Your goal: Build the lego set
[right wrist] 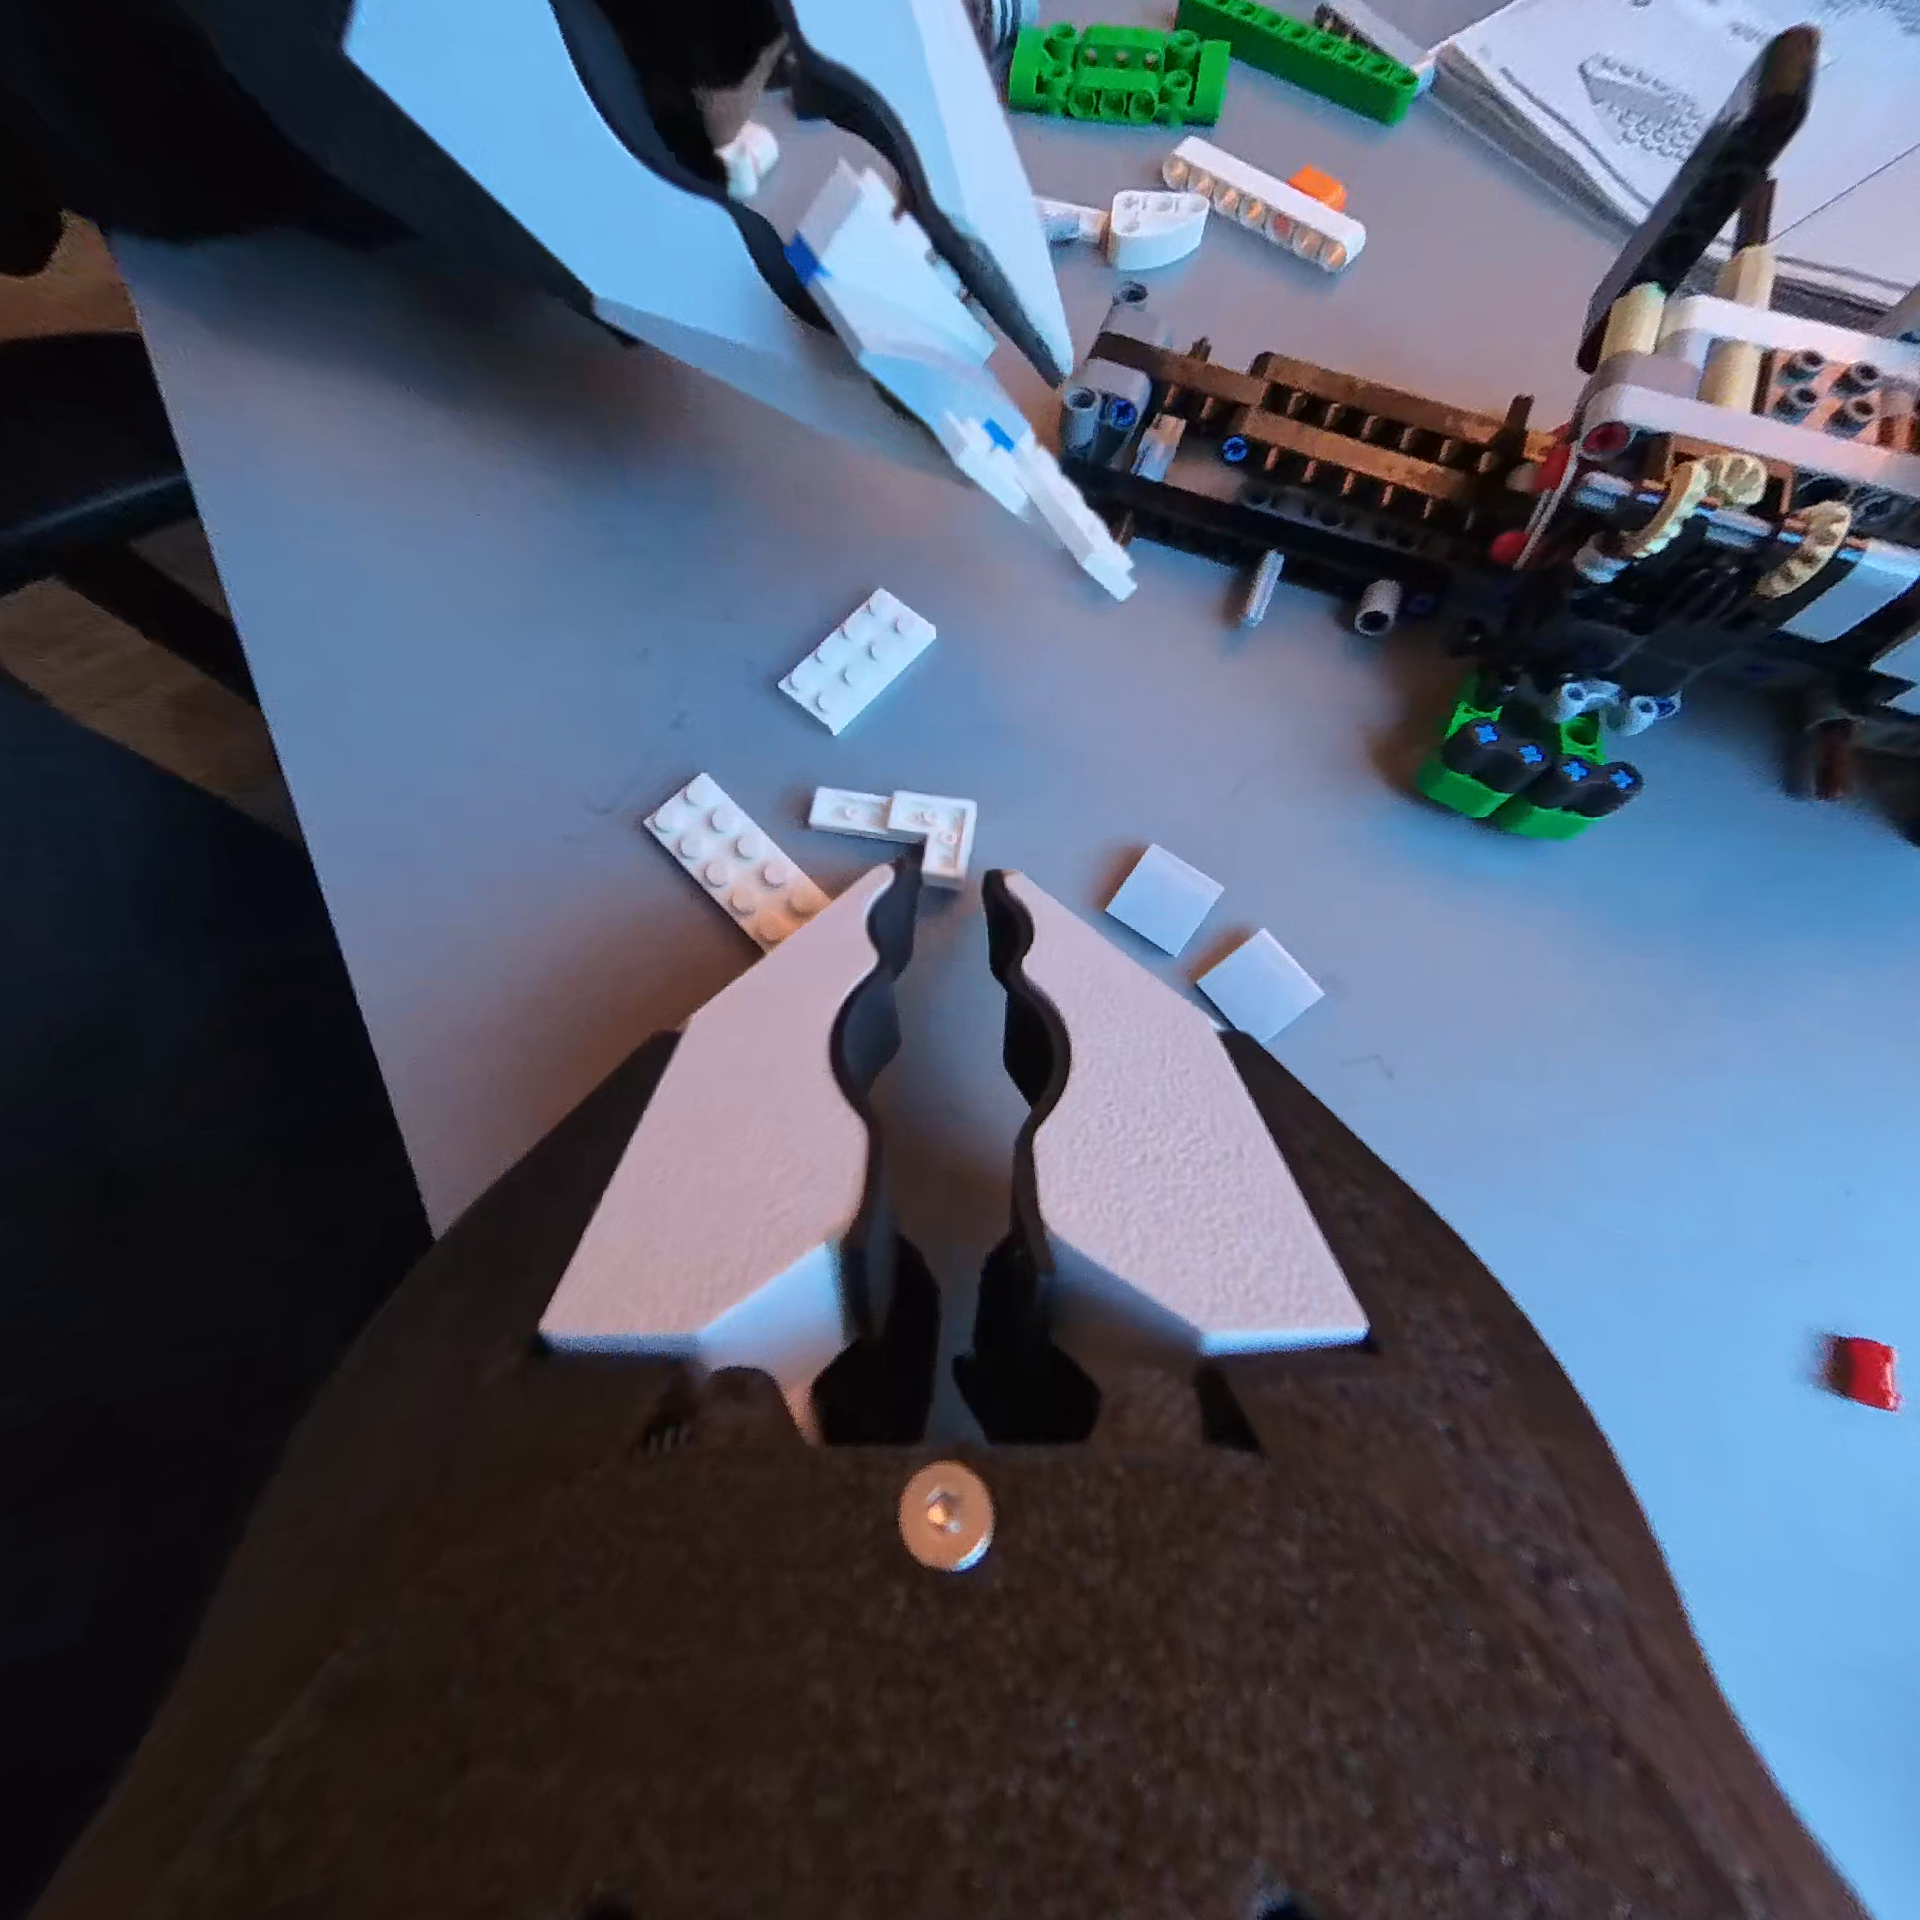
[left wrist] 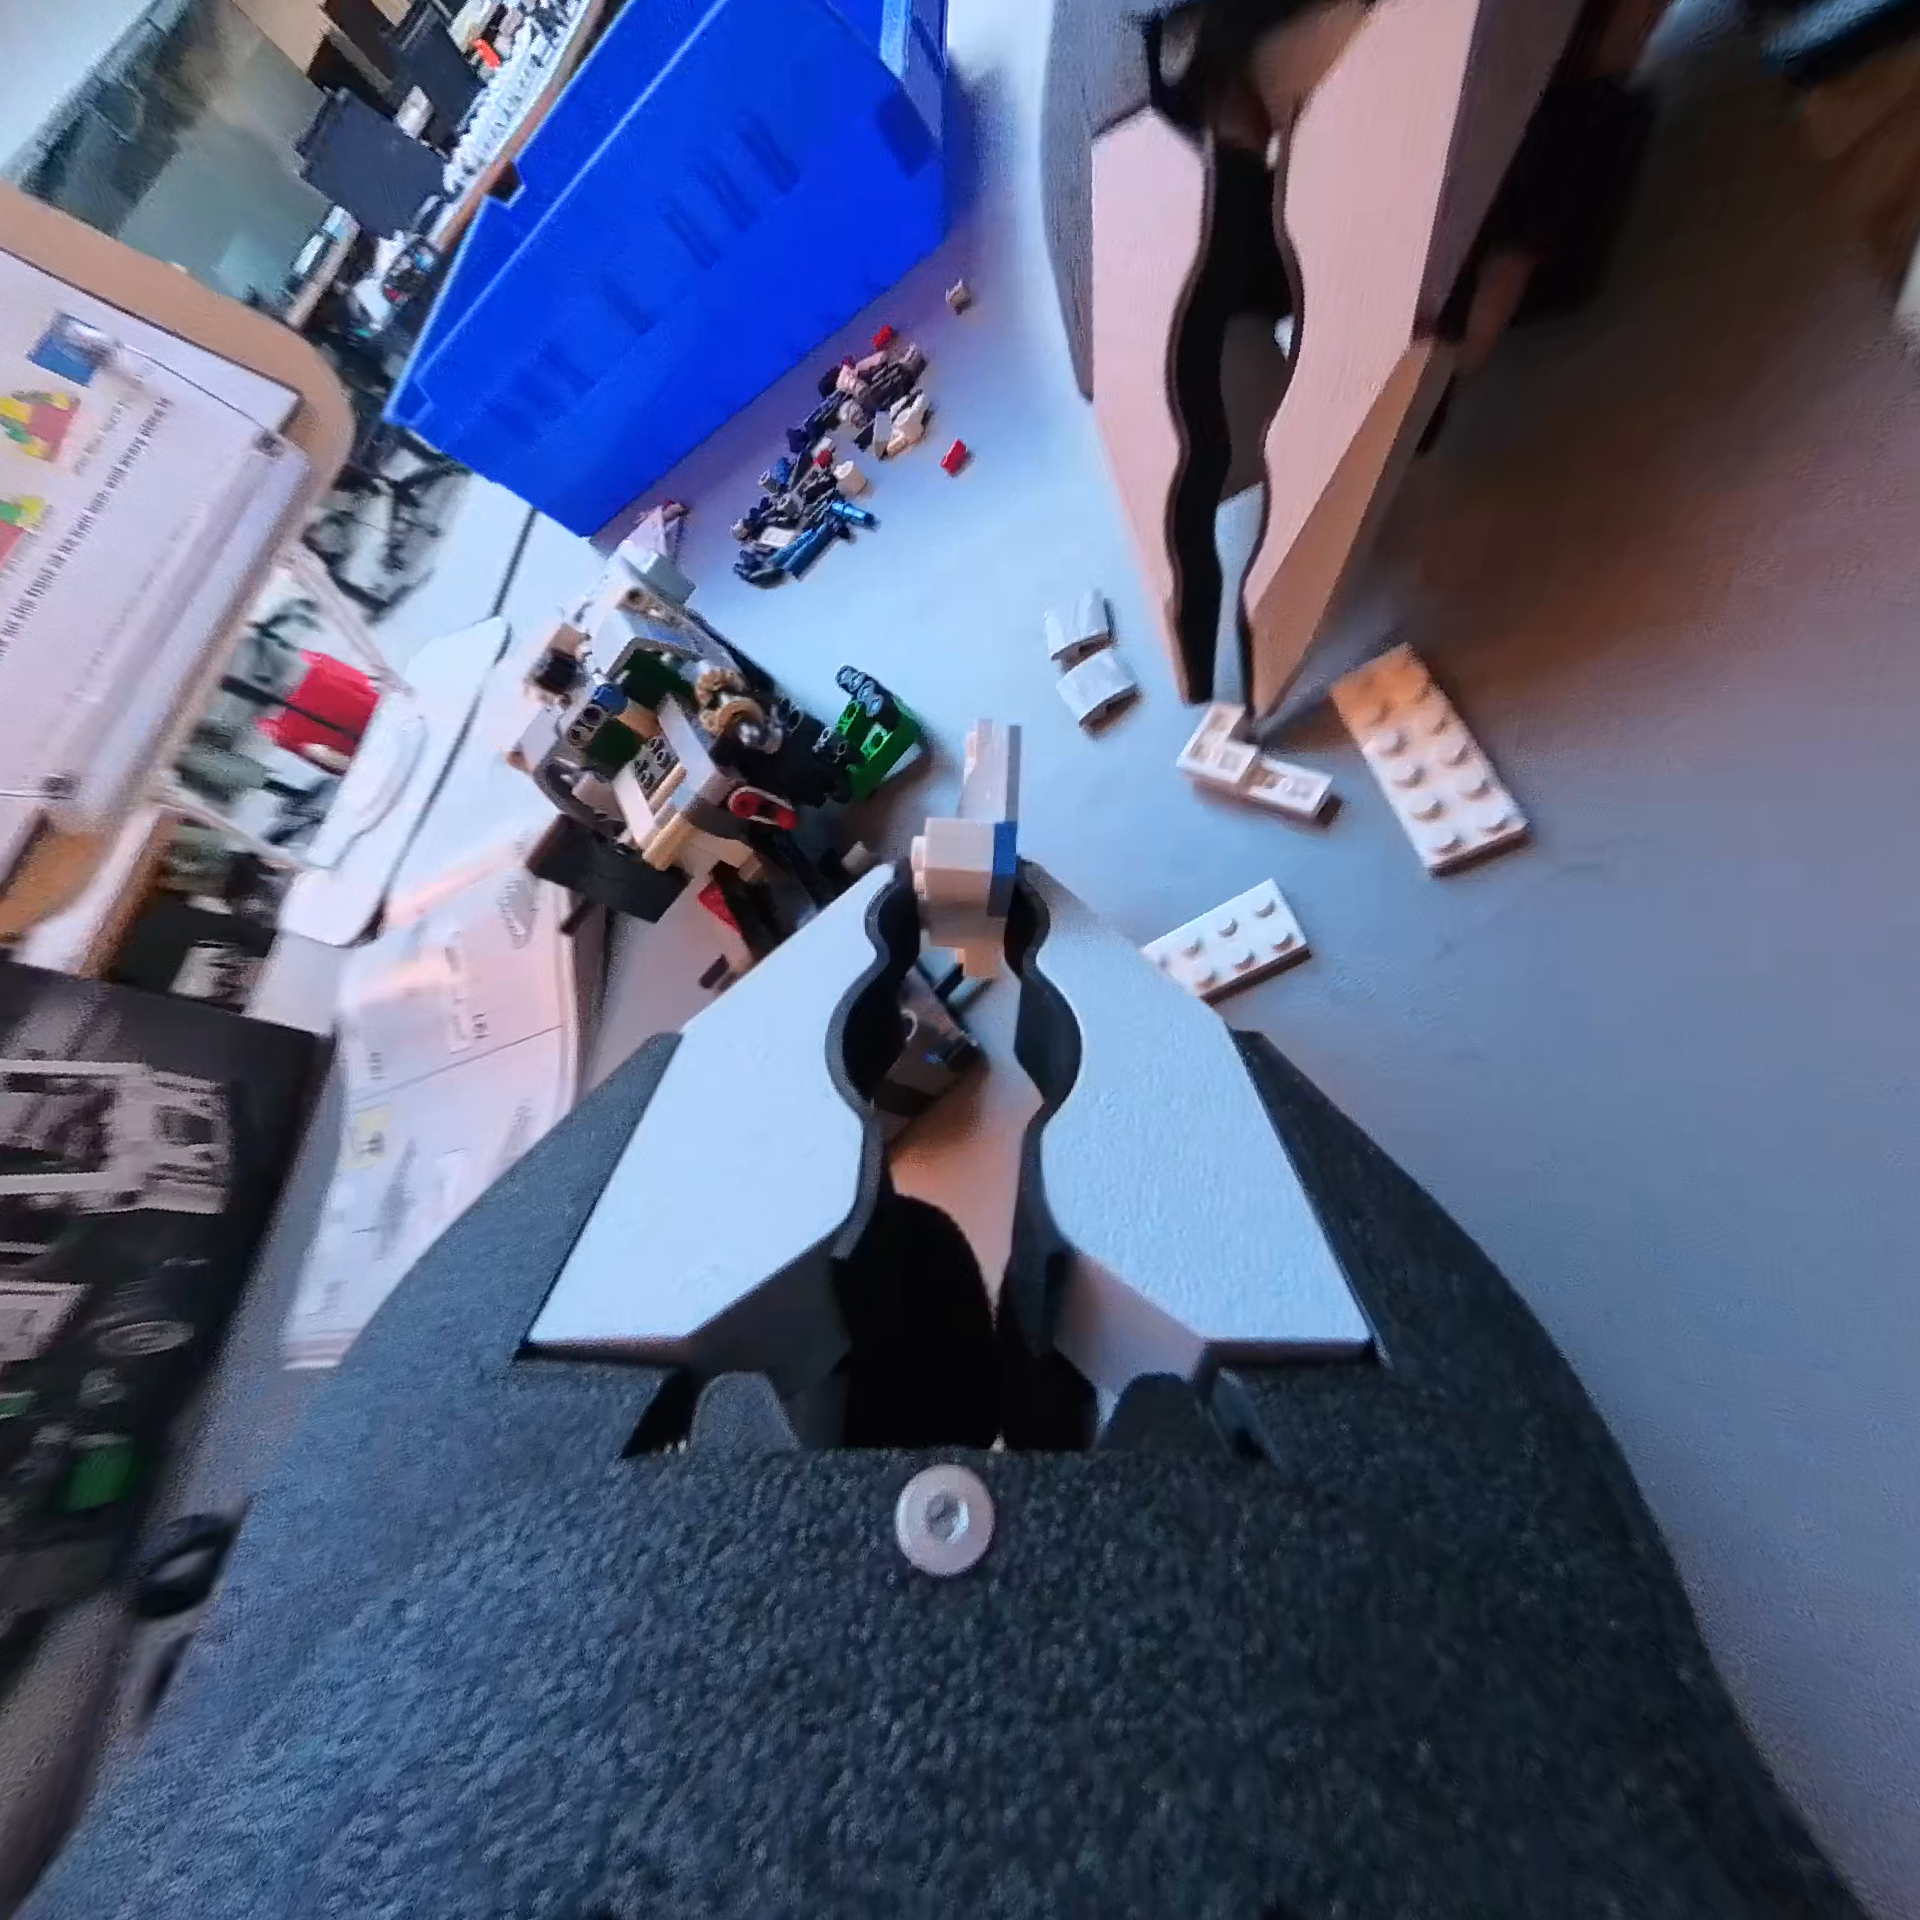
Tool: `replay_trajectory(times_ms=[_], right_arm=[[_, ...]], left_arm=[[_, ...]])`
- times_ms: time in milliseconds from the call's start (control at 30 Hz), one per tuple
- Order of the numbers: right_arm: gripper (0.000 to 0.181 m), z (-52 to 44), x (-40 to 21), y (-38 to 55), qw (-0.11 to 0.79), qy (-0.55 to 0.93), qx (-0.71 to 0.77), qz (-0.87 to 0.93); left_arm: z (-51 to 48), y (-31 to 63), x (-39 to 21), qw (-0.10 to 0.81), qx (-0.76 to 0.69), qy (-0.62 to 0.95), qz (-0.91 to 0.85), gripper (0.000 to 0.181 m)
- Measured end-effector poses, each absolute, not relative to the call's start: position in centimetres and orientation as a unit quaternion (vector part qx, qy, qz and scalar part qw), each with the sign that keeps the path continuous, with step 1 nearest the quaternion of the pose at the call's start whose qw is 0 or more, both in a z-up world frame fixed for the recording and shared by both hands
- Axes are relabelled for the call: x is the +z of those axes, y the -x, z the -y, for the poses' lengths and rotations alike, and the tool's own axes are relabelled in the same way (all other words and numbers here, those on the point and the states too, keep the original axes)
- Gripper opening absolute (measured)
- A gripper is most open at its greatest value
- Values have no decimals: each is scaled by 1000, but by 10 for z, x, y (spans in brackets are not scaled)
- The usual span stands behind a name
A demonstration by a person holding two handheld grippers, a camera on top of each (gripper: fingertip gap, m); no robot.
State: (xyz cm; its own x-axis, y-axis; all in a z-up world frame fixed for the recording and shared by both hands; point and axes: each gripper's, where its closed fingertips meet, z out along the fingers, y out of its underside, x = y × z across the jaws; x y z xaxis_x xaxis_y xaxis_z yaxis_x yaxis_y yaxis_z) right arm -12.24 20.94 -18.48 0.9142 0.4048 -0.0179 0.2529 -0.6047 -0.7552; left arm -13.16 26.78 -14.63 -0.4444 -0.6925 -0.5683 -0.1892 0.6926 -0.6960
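Observation:
My left gripper point(left wrist: 961, 883) is shut on a white brick sub-assembly with a blue stripe point(left wrist: 971, 852) and holds it above the grey table; the sub-assembly also shows in the right wrist view point(right wrist: 914, 343). My right gripper point(right wrist: 948, 878) is empty with its jaws a little apart, tips just above two white corner plates point(right wrist: 920, 831). It also shows in the left wrist view point(left wrist: 1231, 707). Beside it lie two white 2x4 plates point(right wrist: 857, 660) point(right wrist: 727, 857) and two white tiles point(right wrist: 1164, 899). The part-built black and white chassis point(right wrist: 1351, 457) stands beyond.
A green block with black pins point(right wrist: 1517, 779) sits by the chassis. A blue bin point(left wrist: 707, 239) and a pile of small pieces point(left wrist: 831, 457) are at the back. An instruction booklet point(left wrist: 436, 1039) lies left. A red piece point(right wrist: 1865, 1387) lies right. The table edge point(right wrist: 312, 831) runs on the left. My hands' fingertips stand some 8 cm from each other.

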Motion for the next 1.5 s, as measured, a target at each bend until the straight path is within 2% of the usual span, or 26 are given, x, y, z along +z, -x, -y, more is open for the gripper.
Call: replay_trajectory(times_ms=[133, 200, 333, 500, 667, 767, 867, 1000, 1133, 1500], right_arm=[[0, -214, -181, 121, 423, 882, 73, 194], [0, -216, -178, 123, 431, 875, 67, 210], [13, -214, -172, 125, 431, 867, 59, 243], [22, -215, -176, 121, 405, 857, 93, 305], [16, -224, -187, 121, 387, 841, 88, 368], [8, -229, -188, 123, 397, 827, 70, 392], [7, -238, -175, 118, 433, 809, 32, 397], [7, -242, -131, 127, 494, 765, -1, 413], [7, -236, -113, 145, 490, 720, -68, 487], [7, -228, -107, 154, 499, 708, -39, 499]], left_arm=[[-258, 136, -140, 362, -373, 327, -789, 14], [-256, 138, -137, 319, -411, 354, -777, 14], [-257, 141, -120, 253, -484, 394, -739, 14], [-237, 162, -113, 77, -545, 449, -704, 14], [-212, 184, -113, -86, -561, 500, -654, 14], [-206, 189, -113, -142, -577, 520, -614, 14], [-207, 187, -115, -176, -592, 540, -572, 14], [-209, 184, -126, -173, -575, 563, -568, 14], [-206, 182, -128, -175, -561, 567, -577, 14], [-205, 178, -130, -155, -539, 565, -606, 14]])
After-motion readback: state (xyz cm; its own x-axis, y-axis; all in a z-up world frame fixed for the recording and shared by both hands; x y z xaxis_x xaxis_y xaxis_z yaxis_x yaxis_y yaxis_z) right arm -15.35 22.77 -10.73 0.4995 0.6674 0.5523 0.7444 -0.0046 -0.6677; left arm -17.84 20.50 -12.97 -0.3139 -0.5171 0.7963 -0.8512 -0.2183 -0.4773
